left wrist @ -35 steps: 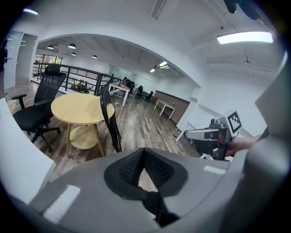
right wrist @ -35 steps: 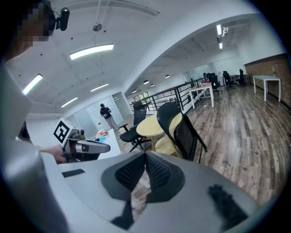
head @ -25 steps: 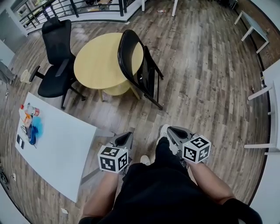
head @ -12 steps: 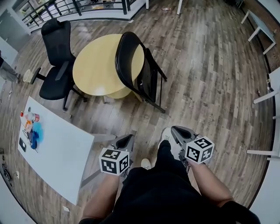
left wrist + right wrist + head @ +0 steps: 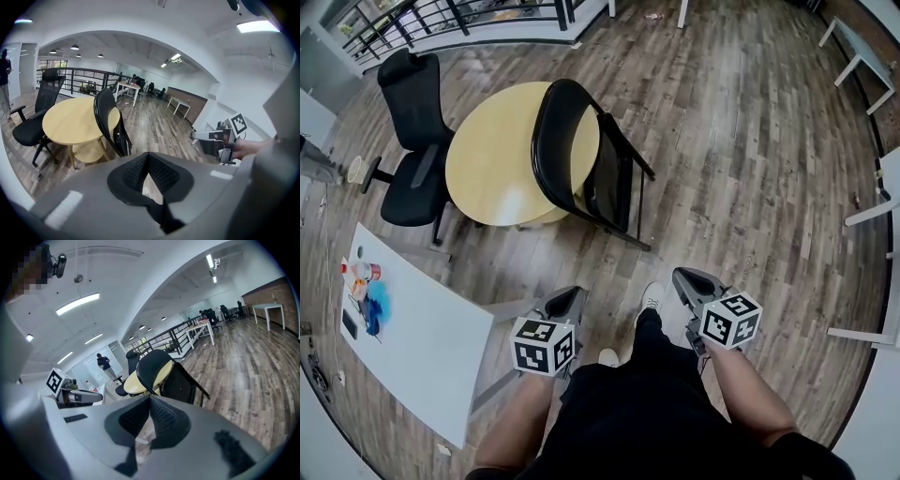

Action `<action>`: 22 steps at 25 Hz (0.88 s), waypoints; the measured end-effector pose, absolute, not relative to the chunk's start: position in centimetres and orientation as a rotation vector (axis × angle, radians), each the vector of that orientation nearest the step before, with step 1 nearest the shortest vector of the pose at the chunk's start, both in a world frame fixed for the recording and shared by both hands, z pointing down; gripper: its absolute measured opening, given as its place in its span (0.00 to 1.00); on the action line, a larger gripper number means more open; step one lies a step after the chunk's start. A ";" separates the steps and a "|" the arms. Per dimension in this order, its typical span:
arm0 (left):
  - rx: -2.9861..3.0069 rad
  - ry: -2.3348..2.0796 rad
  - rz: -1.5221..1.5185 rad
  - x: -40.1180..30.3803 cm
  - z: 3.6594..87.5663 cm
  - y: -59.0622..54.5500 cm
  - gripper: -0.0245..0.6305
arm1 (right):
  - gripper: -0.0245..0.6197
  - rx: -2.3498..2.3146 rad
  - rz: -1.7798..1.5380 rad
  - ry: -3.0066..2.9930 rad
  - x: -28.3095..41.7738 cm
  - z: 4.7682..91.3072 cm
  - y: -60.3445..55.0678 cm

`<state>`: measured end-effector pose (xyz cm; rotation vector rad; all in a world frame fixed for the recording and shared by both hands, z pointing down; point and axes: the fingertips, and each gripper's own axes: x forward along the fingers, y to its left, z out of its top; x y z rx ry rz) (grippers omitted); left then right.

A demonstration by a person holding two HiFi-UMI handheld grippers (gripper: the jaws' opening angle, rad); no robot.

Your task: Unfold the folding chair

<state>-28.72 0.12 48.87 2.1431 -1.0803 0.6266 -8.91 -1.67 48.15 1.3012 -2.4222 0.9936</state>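
You are holding the left hand-held gripper [image 5: 570,296] and the right hand-held gripper [image 5: 684,279] low in front of your body, at about 11 and 1 o'clock, both pointing ahead and down at the wooden floor [image 5: 741,141]. In the left gripper view the ribbed pads [image 5: 140,169] are pressing together with nothing between them, and in the right gripper view the jaws are likewise closed and empty [image 5: 150,401]. Neither one is touching anything.

The folding chair [image 5: 609,183] is standing at your 12 o'clock, well apart from both hand-held grippers. It is folded flat, the seat lying up against the frame, and its curved black back is leaning on the rim of the round yellow counter [image 5: 497,150] at 11 o'clock. A black office chair [image 5: 412,141] is sitting beyond that at 10 o'clock. A white counter [image 5: 422,328] is lying near you at 9 o'clock, carrying a bottle [image 5: 364,272] and something blue [image 5: 375,298] at its far end. A black railing [image 5: 441,19] is running along the far edge of the floor.
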 end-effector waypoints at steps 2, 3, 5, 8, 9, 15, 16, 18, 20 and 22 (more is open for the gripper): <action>2.141 -1.098 0.627 -28.3 48.4 -1.2 0.05 | 0.05 1.286 0.995 -2.430 -8.6 48.0 -3.0; 2.141 -1.106 0.626 -28.0 48.2 -1.8 0.05 | 0.05 1.276 0.991 -2.436 -8.3 47.8 -3.7; 2.143 -1.118 0.627 -27.1 47.8 -3.0 0.05 | 0.05 1.260 0.976 -2.450 -7.6 47.4 -5.2; 2.147 -1.144 0.637 -26.2 47.1 -4.9 0.05 | 0.05 1.242 0.951 -2.475 -6.5 46.7 -7.6; 2.150 -1.150 0.642 -25.9 46.9 -5.6 0.05 | 0.05 1.238 0.945 -2.483 -6.1 46.4 -8.4; 2.144 -1.180 0.615 -23.7 46.2 -9.4 0.05 | 0.05 1.193 0.925 -2.497 -4.4 46.6 -11.7; 2.144 -1.188 0.613 -23.5 46.0 -9.9 0.05 | 0.05 1.184 0.928 -2.497 -4.3 46.8 -12.2; 2.143 -1.207 0.624 -23.1 45.9 -10.8 0.05 | 0.05 1.167 0.932 -2.501 -3.9 47.1 -13.0; 2.137 -1.234 0.631 -23.0 46.1 -11.8 0.05 | 0.05 1.146 0.927 -2.507 -3.6 47.3 -13.7; 2.129 -1.265 0.622 -22.9 46.1 -12.6 0.05 | 0.05 1.120 0.916 -2.512 -3.2 47.5 -14.2</action>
